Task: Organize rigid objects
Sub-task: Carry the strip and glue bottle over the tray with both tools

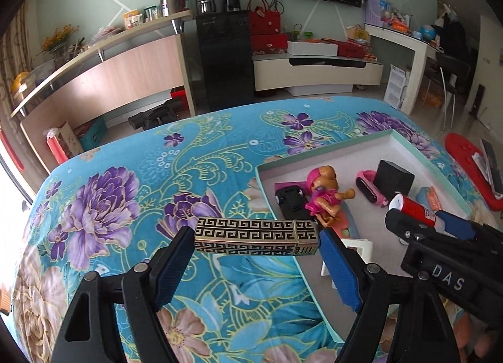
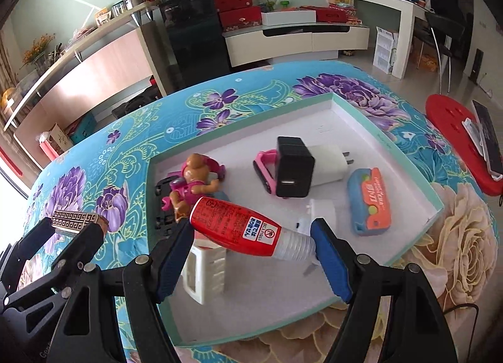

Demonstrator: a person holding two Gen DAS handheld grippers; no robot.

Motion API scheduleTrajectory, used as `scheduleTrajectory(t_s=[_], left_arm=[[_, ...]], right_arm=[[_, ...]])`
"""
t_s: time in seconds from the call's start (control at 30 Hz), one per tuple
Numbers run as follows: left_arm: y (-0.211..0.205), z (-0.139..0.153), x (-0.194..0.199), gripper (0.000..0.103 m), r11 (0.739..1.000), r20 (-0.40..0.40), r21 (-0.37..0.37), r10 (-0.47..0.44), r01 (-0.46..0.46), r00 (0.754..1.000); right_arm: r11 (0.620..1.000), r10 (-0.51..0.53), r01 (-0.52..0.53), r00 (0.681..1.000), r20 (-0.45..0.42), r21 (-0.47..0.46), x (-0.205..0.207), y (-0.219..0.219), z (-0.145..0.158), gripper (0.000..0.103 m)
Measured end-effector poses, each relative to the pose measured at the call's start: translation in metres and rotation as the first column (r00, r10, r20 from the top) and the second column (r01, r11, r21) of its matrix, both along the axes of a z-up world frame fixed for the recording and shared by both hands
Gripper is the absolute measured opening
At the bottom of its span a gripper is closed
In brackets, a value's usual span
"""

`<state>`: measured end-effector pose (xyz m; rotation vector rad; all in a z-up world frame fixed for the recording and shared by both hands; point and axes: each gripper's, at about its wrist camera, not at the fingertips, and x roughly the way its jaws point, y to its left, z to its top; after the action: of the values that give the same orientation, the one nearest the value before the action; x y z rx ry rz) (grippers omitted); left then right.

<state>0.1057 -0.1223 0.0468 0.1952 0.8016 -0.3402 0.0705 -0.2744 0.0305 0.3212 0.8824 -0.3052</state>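
My left gripper point(image 1: 256, 239) is shut on a gold and black patterned lighter point(image 1: 254, 237), held lengthwise above the floral cloth just left of the shallow box point(image 1: 261, 180). The lighter also shows in the right wrist view point(image 2: 75, 220). My right gripper point(image 2: 251, 231) is shut on a red glue bottle point(image 2: 239, 224), held tilted over the box's near part point(image 2: 437, 202). The bottle shows in the left wrist view point(image 1: 415, 207). In the box lie a pink doll point(image 2: 195, 184), a black toy car point(image 2: 163, 199), a black charger point(image 2: 294, 171), a white charger point(image 2: 330, 162) and a blue-orange case point(image 2: 371, 206).
A pink watch point(image 2: 264, 168) lies behind the black charger, and a white plastic block point(image 2: 204, 272) lies in the box's near left corner. A red stool point(image 2: 456, 143) with a phone stands at the right. The table is covered by a blue floral cloth point(image 1: 125, 193).
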Motion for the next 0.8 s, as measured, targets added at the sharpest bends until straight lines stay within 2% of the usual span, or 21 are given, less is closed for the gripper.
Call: scheduleTrajectory(t_s=[0.37,0.6,0.8], left_arm=[[-0.043,-0.013,-0.023,0.083,0.989,-0.038,0.039,-0.138,0.140,0.990],[-0.062,-0.014,-0.042,0.083,0.978,-0.047,0.041,-0.204,0.206,0.978],[-0.075,-0.022,-0.048,0.083,0.968,-0.081,0.055,-0.238,0.243,0.968]], right_arm=[[0.995,-0.101,0.101,0.995,0.006,0.008,-0.020,-0.045,0.002,0.078],[0.991,-0.131,0.130,0.991,0.002,0.041,-0.027,-0.063,-0.004,0.078],[0.986,-0.160,0.161,0.987,-0.025,0.034,-0.032,-0.076,-0.012,0.078]])
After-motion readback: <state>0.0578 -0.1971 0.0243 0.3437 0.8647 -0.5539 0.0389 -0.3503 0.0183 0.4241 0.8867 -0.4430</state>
